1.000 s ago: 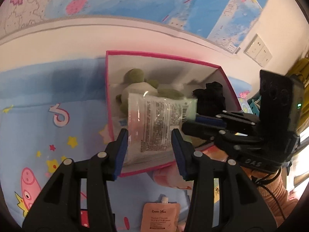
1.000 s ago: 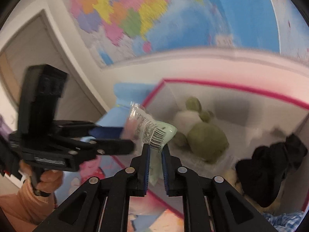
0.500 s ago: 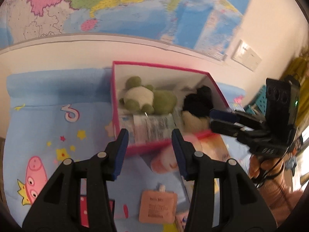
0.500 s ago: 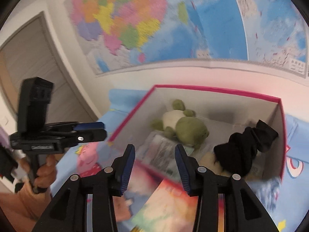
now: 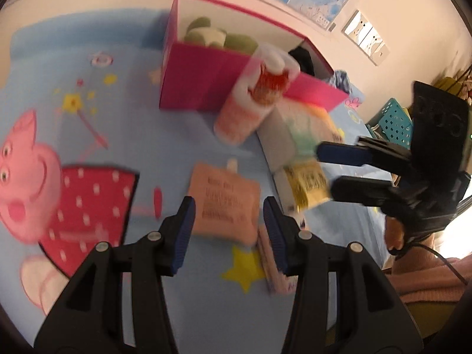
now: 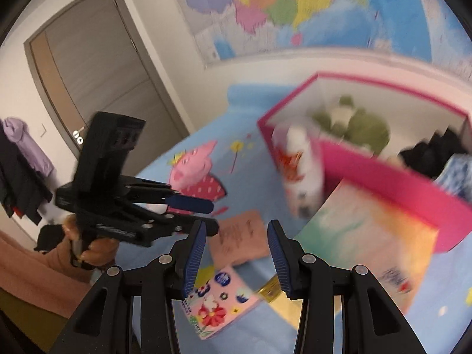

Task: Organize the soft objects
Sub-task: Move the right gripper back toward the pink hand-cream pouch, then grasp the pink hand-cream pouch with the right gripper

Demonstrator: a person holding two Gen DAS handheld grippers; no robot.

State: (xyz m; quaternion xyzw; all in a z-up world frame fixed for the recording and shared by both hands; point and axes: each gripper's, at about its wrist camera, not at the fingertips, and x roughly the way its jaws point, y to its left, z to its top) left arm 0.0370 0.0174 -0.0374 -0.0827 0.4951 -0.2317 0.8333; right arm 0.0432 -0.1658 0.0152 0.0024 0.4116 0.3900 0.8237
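Observation:
A pink box (image 5: 200,88) (image 6: 383,185) stands open on the blue bed sheet, with a green plush (image 5: 206,34) (image 6: 354,121) and a black cloth (image 6: 427,153) inside. A white-and-red pack (image 5: 256,97) (image 6: 298,171) leans on its near wall. My left gripper (image 5: 228,233) is open just over a flat pink pouch (image 5: 225,206) (image 6: 239,239), not touching it as far as the blur shows. My right gripper (image 6: 236,253) is open and empty above the pouch and a pink flowered pack (image 6: 218,298). Each gripper shows in the other's view: right gripper (image 5: 342,165), left gripper (image 6: 191,212).
A pastel rainbow pack (image 5: 298,126) (image 6: 368,236) and a yellow pack (image 5: 309,185) lie beside the box. A blue checked cloth (image 6: 457,174) hangs at the box's right end. A wall with a map is behind the bed, a door (image 6: 97,67) to the left.
Both grippers held a clear printed pack over the box; it now lies inside. The right jaws opened. Both grippers drew back and down toward the packs on the sheet.

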